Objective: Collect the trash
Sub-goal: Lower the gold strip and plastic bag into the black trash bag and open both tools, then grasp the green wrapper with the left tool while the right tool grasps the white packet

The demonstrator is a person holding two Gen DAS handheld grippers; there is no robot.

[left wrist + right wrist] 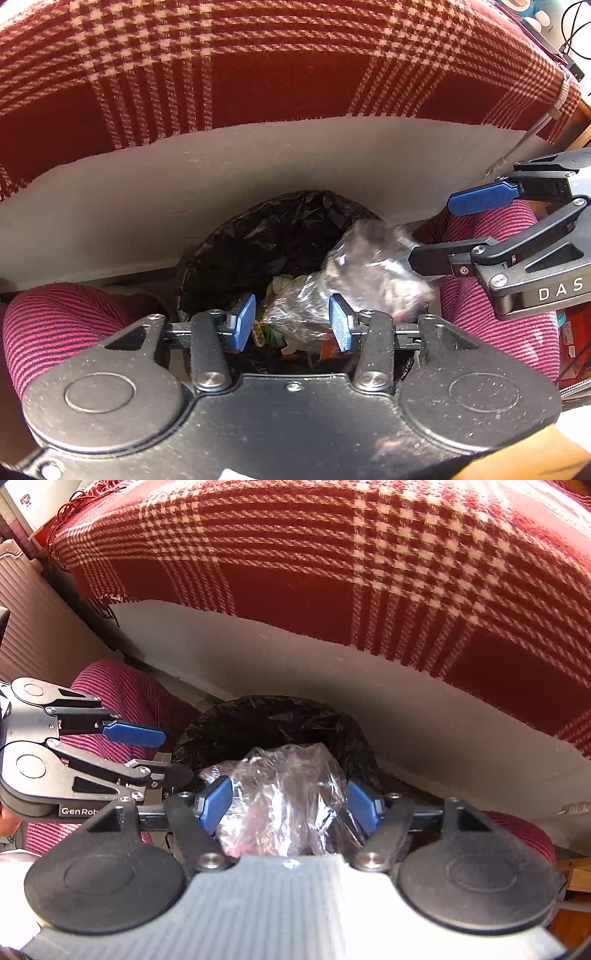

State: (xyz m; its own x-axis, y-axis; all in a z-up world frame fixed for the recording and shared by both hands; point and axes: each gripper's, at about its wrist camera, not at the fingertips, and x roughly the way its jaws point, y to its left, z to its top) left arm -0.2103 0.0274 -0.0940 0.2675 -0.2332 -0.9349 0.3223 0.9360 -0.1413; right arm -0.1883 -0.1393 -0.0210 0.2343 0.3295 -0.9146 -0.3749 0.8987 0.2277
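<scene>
At lower centre, my right gripper [290,806] stands spread around the crumpled clear plastic bag [284,797], whether gripping I cannot tell. My left gripper [291,323] gapes empty. Behind, the black-lined round bin [269,720] already holds wrappers (nearly done).

a white mattress or bed base [258,166] carries a red and cream checked blanket [258,55], which lies directly on top and hangs a little over its pale edge. in the right wrist view the same blanket [332,572] covers the white edge [332,686] in the same way.
</scene>
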